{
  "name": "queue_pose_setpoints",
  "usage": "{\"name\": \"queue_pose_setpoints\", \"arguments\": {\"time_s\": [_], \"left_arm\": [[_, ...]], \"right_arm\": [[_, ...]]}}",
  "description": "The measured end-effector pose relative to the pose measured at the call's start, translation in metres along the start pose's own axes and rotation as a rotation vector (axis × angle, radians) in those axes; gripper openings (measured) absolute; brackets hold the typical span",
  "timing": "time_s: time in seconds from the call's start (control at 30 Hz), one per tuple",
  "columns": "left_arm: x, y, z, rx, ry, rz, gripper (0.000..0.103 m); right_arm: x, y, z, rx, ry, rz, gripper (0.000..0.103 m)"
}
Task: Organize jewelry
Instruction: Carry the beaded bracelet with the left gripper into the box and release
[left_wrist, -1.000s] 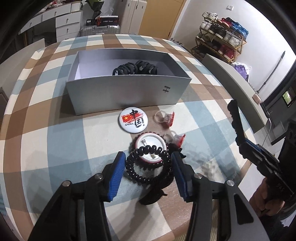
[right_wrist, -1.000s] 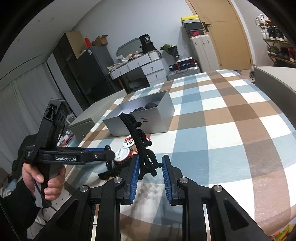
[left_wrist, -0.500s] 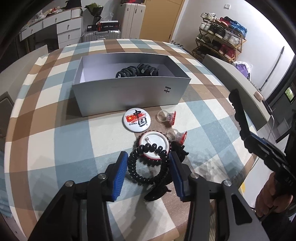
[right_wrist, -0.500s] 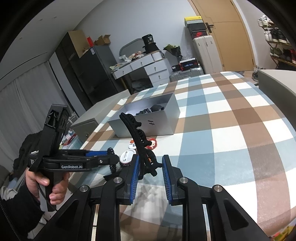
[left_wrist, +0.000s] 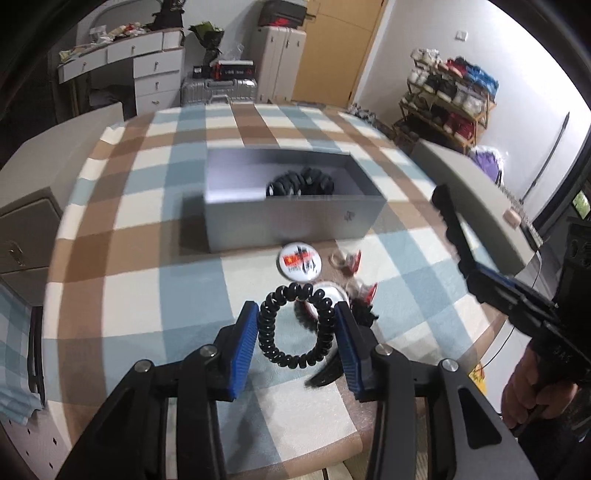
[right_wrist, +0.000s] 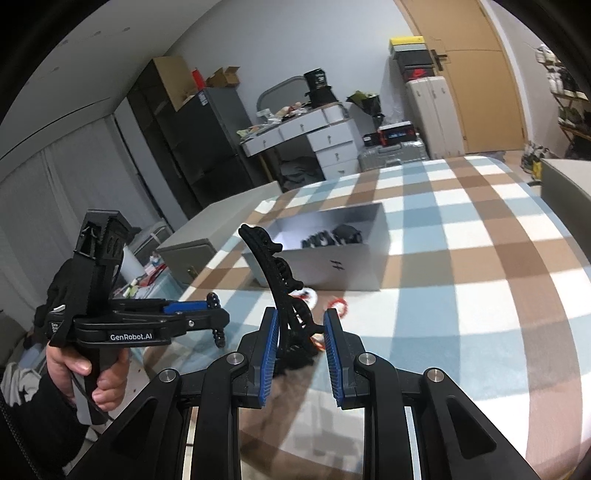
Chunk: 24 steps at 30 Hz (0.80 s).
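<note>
The counter (left_wrist: 122, 280), under its checked cloth, fills most of what my left camera sees, and the grey box (left_wrist: 291, 225) sits on it at about twelve o'clock from my left tool (left_wrist: 295, 338). The box is open on top, with dark hair things already lying at its far end.

I judge I am in the carrying step: both tools are loaded and neither load has reached the box yet.

My left tool pinches a black coil tie (left_wrist: 295, 326), one pad on each side of the ring, the ring held flat and apparently lifted off the cloth. The blur in that view suggests I am on the move.

My right tool (right_wrist: 300, 343) grips a black hair clip (right_wrist: 275, 273) by its lower end. The long curved body rises toward eleven o'clock, and the jaws stand only as far apart as the clip's base. In the left view this tool shows at three o'clock.

Left on the cloth, between tie and box, are a flag badge (left_wrist: 300, 260), a second round badge (left_wrist: 328, 295) partly hidden behind the tie, and two small red-and-clear rings (left_wrist: 347, 258), (left_wrist: 365, 291) just beside them.

Next I should bring the tie over the near wall of the box, clear of the rim, then spread the pads so it drops inside. The clip follows the same way. It is long, so I should tip it flatter before letting go.
</note>
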<state>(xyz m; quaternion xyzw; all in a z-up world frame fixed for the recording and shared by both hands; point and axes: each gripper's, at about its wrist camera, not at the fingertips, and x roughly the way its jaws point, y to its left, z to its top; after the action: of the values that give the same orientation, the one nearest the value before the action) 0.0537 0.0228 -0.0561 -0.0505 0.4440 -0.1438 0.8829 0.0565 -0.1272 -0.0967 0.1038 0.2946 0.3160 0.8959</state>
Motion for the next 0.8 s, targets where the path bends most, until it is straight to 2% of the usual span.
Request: {"name": "queue_pose_setpoints", "arguments": {"time_s": [0.3, 0.57, 0.7, 0.8], "left_arm": [[-0.010, 0.007, 0.041, 0.010, -0.098, -0.013, 0.036], [0.012, 0.021, 0.073, 0.001, -0.119, -0.039, 0.036], [0.028, 0.033, 0.083, -0.052, -0.102, -0.050, 0.036], [0.034, 0.034, 0.087, -0.050, -0.090, -0.060, 0.036]], "right_arm": [[0.022, 0.005, 0.038, -0.033, -0.001, 0.046, 0.024], [0.051, 0.003, 0.071, -0.106, -0.003, 0.014, 0.024], [0.070, -0.002, 0.084, -0.120, 0.027, 0.022, 0.024], [0.086, -0.006, 0.093, -0.142, 0.058, 0.025, 0.024]]}}
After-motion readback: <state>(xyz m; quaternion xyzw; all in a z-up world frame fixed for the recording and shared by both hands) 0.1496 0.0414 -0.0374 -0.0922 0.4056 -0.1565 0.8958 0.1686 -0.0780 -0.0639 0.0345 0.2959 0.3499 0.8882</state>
